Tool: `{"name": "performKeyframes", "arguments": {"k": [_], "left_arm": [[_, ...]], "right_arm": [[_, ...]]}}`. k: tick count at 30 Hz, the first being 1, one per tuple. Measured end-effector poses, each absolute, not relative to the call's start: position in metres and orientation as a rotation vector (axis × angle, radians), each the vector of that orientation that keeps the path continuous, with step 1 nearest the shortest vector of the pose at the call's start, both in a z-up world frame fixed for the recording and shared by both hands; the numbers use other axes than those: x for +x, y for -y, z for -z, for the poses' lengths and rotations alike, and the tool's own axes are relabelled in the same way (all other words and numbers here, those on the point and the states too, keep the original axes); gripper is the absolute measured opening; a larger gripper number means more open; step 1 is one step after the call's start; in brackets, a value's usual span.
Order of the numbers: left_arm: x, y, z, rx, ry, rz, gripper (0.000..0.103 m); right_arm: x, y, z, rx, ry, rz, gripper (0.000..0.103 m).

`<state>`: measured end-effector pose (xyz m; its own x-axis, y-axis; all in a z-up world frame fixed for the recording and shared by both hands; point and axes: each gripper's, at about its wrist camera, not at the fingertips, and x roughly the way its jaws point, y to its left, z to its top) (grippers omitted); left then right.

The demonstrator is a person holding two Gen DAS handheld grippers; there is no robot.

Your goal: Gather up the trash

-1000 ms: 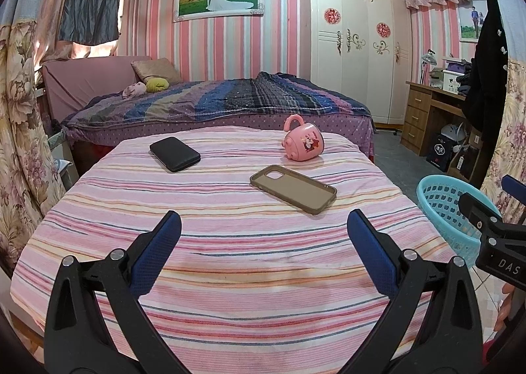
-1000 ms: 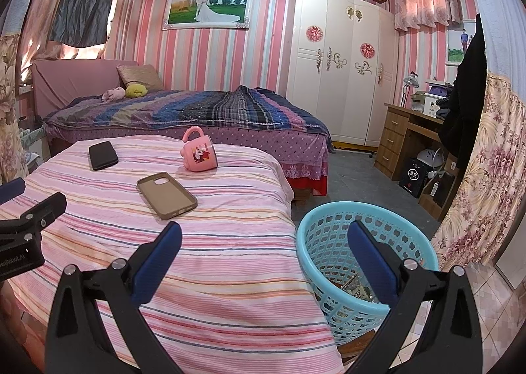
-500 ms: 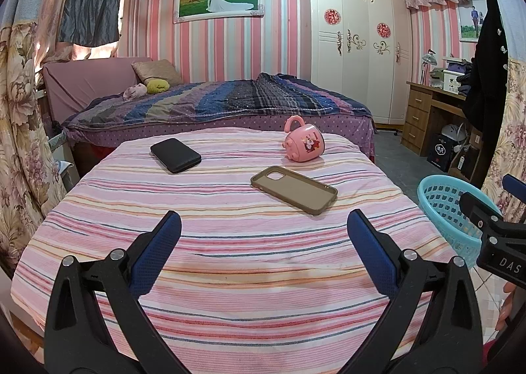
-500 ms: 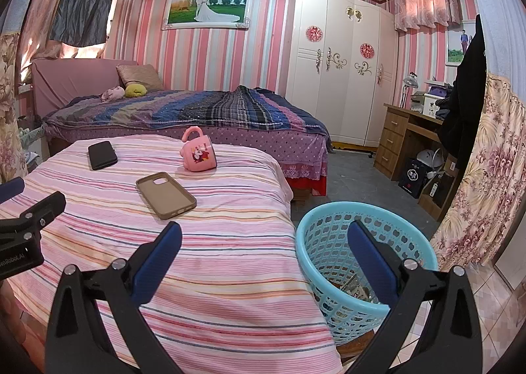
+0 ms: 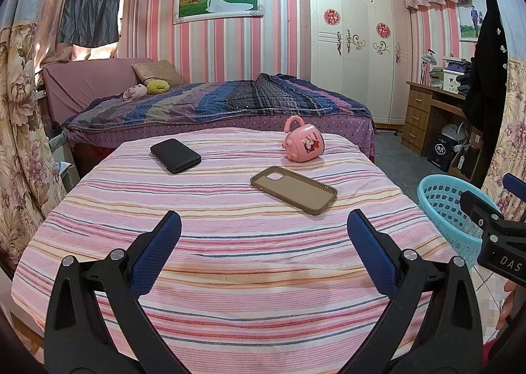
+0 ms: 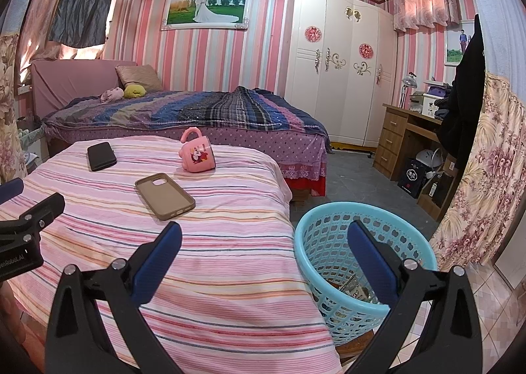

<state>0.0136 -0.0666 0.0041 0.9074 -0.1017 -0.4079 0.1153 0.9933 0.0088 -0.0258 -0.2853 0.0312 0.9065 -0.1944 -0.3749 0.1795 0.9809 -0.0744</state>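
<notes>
A: Has anything moved since a second ago?

B: Hardly. Both views sit almost as they did a second ago; the phone, case and cup lie in the same spots, and both grippers are as wide as before.

A: Then go from the biggest thing down.

B: The striped bedspread (image 5: 230, 242) fills the foreground, with a second bed (image 5: 213, 104) under a dark plaid quilt behind it. To the right of the striped bed, on the floor, stands the blue basket (image 6: 328, 242), just beside the bed's edge.

A: And the trash?

B: In the right wrist view some trash (image 6: 353, 288) lies at the bottom of the basket; I cannot tell what the pieces are.

A: The tools?

B: The left gripper (image 5: 263, 229) hangs over the near end of the bedspread, jaws spread wide, holding nothing. The right gripper (image 6: 263, 239) is also spread wide and empty; its right finger is in front of the basket.

A: Smaller things?

B: A brown phone case (image 5: 293, 189) lies mid-bed, a black phone (image 5: 175, 155) farther left, and a pink cup (image 5: 304, 142) on its side beyond the case.
</notes>
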Motion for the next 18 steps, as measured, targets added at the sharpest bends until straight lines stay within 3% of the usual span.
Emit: {"name": "performKeyframes", "arguments": {"k": [18], "left_arm": [[0.0125,0.0678,-0.0047,0.037,-0.414,0.116,0.098]], "right_arm": [[-0.0259,0.2857,-0.0311,-0.039,-0.390,0.193,0.098]]}}
